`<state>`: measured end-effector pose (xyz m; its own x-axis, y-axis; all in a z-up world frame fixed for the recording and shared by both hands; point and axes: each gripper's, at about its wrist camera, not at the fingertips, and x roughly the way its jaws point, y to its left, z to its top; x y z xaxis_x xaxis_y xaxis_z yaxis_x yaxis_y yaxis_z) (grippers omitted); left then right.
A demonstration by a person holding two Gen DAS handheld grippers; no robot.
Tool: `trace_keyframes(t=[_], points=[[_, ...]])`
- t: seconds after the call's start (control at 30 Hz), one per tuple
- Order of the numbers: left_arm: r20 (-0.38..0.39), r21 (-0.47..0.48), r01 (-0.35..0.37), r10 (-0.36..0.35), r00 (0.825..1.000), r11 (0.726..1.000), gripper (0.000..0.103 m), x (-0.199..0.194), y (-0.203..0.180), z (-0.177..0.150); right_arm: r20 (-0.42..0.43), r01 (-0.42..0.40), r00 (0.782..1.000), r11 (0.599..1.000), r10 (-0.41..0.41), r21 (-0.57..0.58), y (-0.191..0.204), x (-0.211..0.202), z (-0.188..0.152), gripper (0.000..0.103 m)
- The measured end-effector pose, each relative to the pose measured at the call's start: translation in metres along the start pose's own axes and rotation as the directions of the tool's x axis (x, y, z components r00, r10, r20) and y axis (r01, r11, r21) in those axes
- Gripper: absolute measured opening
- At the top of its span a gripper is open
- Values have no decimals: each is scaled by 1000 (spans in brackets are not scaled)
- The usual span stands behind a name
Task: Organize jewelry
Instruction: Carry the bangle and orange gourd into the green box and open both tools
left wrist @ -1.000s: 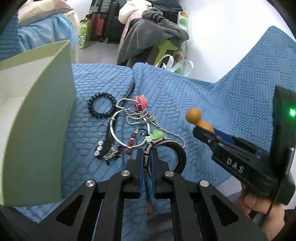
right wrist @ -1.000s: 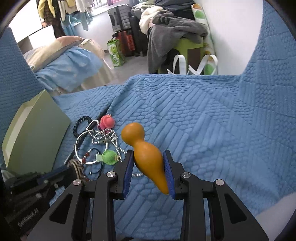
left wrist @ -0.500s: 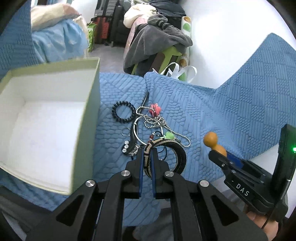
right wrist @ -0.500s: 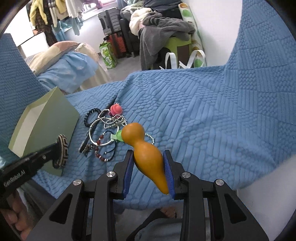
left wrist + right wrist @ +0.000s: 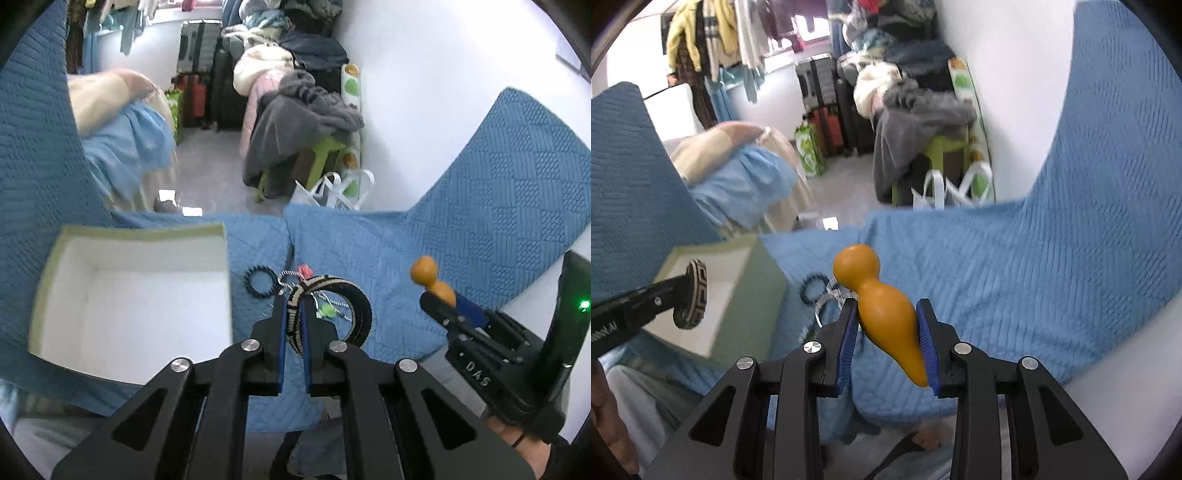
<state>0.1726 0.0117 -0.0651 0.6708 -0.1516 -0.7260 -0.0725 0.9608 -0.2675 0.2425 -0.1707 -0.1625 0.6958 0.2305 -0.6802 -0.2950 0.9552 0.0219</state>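
Carrying the woven bangle (image 5: 328,314) over to the pale green box (image 5: 133,236) looks like the step in hand. The left gripper (image 5: 294,325) has its fingers pinching one side of the bangle's rim, so the ring stands on edge and most of it hangs off to the right of the fingertips. It is held up clear of the blue quilted cover (image 5: 480,221), above the rest of the jewelry pile (image 5: 295,284), where a black coil hair tie (image 5: 260,282), a beaded chain and small pink and green charms lie just ahead of the fingers.

The box sits open to the left of the left fingers, its white inside bare as far as the view shows. To do this well, I would swing the bangle leftward over the near wall with the ring high enough not to catch the rim, then let go only once the whole ring, not just the pinched part, is over the white floor. Because the grip is off centre, the ring may tip on release; a low drop should keep it from bouncing out.

The right gripper (image 5: 888,343) has its fingers pressed on an orange gourd-shaped piece (image 5: 882,306), held well right of the box, out of the way.
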Motion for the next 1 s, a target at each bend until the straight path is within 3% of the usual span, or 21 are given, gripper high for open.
trace_keyframes(t=[0.33,0.57,0.73,0.9,1.0], points=[[118,29,-25,21,993,999,7,-44,27,32,116,-62,991,997,65,-37,41,-49,50,30],[181,16,-73,69,981,997,7,-72,61,44,144,-128,980,988,139,-83,85,-58,71,30],[174,-20,-105,106,979,994,7,-68,92,39,112,-179,975,975,194,-134,125,-39,71,30],[98,-76,-108,115,989,991,7,-44,122,22,-4,-217,976,961,219,-173,157,1,54,30],[52,-95,-150,155,987,984,7,-25,136,13,-73,-234,972,955,224,-183,170,24,41,30]])
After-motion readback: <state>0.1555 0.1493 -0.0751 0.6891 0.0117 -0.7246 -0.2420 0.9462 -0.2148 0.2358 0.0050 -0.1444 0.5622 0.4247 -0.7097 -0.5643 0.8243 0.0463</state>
